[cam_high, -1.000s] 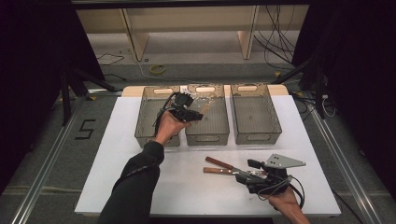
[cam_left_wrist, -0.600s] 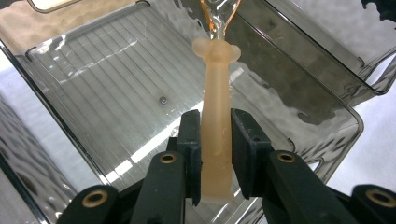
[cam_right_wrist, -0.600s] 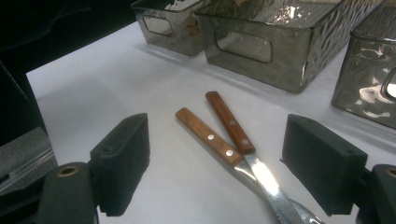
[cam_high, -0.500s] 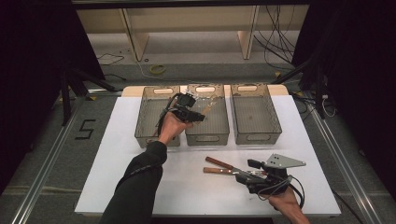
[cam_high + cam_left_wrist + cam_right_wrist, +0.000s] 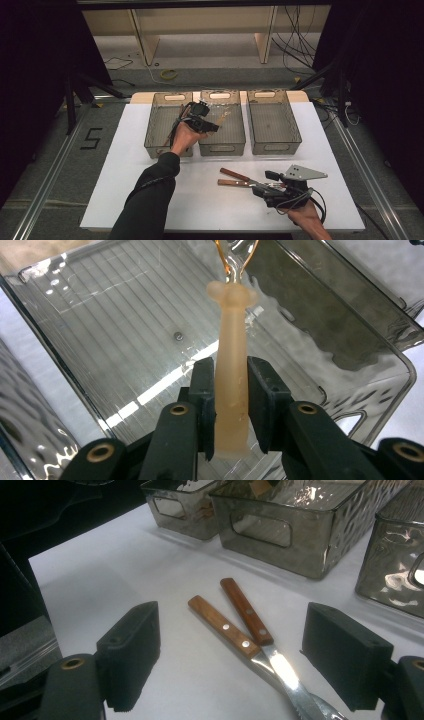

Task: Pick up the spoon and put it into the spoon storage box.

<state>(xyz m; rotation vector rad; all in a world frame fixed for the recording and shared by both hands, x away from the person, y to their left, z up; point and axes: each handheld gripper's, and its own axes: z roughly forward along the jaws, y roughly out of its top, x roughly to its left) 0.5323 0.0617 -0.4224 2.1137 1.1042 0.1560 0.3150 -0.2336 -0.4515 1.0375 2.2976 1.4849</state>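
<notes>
White bench [image 5: 150, 200] top, three smoked clear plastic bins in a row at far edge: left bin [image 5: 162, 125], middle bin [image 5: 227, 137], right bin [image 5: 275, 122]. Left gripper [image 5: 212, 125] held above near-left part of middle bin, jaws clamped on pale, translucent whisk handle [image 5: 231, 390]; handle points away over bin floor, wire loops [image 5: 235, 255] start at its far end, rest cut off at frame top. Right gripper [image 5: 272, 186] low at near-right of bench, jaws spread wide, nothing between pads. Two wooden-handled knives [image 5: 240, 625] flat on bench just ahead of those jaws, handles toward bins, crossing where blades begin, blades running back between the jaws.
</notes>
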